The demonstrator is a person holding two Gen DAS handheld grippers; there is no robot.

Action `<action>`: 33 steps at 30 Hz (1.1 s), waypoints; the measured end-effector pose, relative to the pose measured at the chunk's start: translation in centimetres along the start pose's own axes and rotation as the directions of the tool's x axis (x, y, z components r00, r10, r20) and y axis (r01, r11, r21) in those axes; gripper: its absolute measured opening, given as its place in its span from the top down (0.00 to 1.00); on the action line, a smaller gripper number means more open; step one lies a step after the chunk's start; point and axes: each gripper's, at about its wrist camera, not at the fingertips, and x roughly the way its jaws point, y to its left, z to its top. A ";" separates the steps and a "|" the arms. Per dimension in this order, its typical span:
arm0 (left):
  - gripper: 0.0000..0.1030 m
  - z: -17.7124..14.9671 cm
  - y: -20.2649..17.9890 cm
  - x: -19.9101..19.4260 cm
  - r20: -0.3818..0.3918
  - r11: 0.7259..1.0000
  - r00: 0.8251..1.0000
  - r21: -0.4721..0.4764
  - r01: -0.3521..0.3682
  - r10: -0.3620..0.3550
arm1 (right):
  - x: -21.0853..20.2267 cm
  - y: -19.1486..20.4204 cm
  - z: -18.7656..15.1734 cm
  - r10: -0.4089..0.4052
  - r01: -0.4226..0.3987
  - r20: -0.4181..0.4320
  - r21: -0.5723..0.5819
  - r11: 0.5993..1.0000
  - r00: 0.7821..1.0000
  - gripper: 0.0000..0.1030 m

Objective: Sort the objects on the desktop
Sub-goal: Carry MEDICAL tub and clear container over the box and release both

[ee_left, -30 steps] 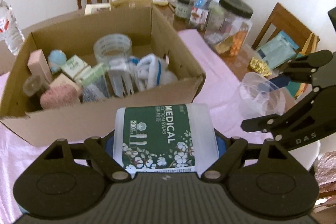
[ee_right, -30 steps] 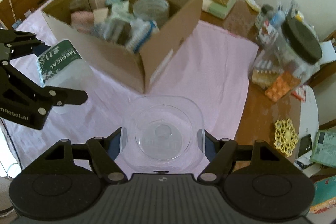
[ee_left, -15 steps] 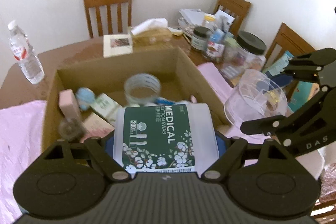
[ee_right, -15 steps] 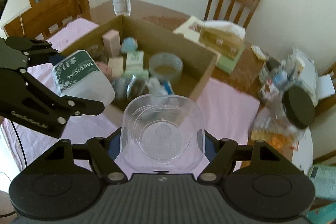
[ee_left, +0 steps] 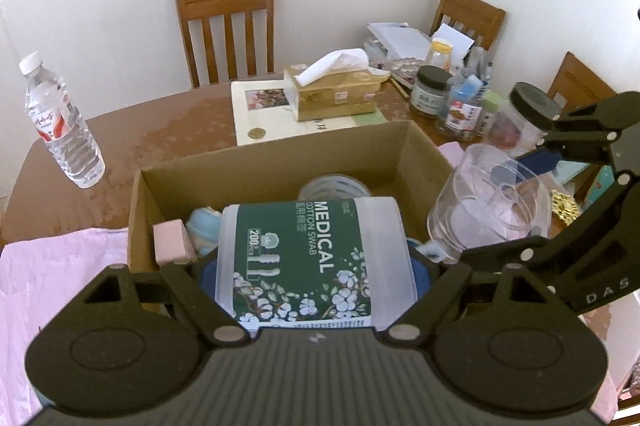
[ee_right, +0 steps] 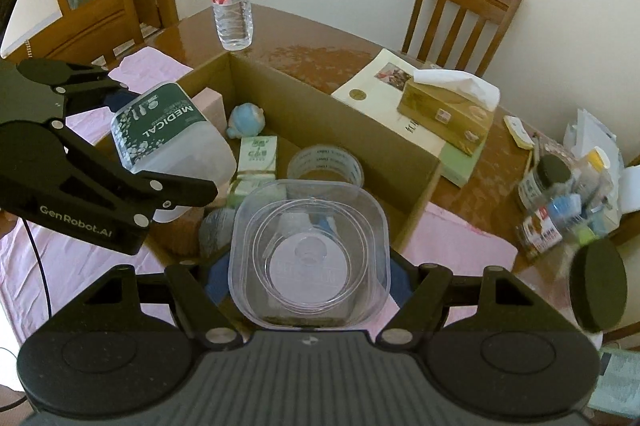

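My left gripper [ee_left: 314, 266] is shut on a cotton swab box [ee_left: 308, 262] with a green "MEDICAL COTTON SWAB" label, held above the near side of the open cardboard box [ee_left: 280, 154]. The swab box also shows in the right wrist view [ee_right: 168, 134]. My right gripper [ee_right: 308, 266] is shut on a clear plastic container [ee_right: 308, 258], held above the cardboard box [ee_right: 360, 122] to the right of the swab box; it shows in the left wrist view [ee_left: 488, 202]. Inside the cardboard box lie a tape roll [ee_right: 324, 162], a blue ball [ee_right: 246, 118], a pink block [ee_right: 210, 106] and small packets.
A water bottle [ee_left: 60, 122] stands at the table's left. A tissue box [ee_left: 336, 90] on a booklet lies behind the cardboard box. Jars and bottles [ee_left: 460, 102] crowd the right. A pink cloth [ee_left: 52, 274] covers the near table. Wooden chairs [ee_left: 228, 26] ring it.
Both grippers have risen with their loads and moved forward over the cardboard box, from in front of its near wall to above its inside. Both grips are unchanged.
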 end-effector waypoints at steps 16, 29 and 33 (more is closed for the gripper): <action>0.07 2.0 1.4 2.9 0.019 0.997 0.997 0.038 -0.074 0.073 | 4.1 -2.1 4.1 -0.014 0.014 -0.002 0.030 0.999 1.000 0.03; 0.03 0.4 0.4 0.0 0.069 0.979 0.981 0.071 -0.189 0.184 | 2.5 -2.9 3.2 -0.027 0.030 -0.018 0.200 0.979 0.999 0.00; 0.03 -0.4 0.4 -1.5 0.057 0.983 0.982 0.031 -0.183 0.181 | 1.8 -2.0 1.8 -0.006 0.016 -0.038 0.271 0.962 0.999 0.00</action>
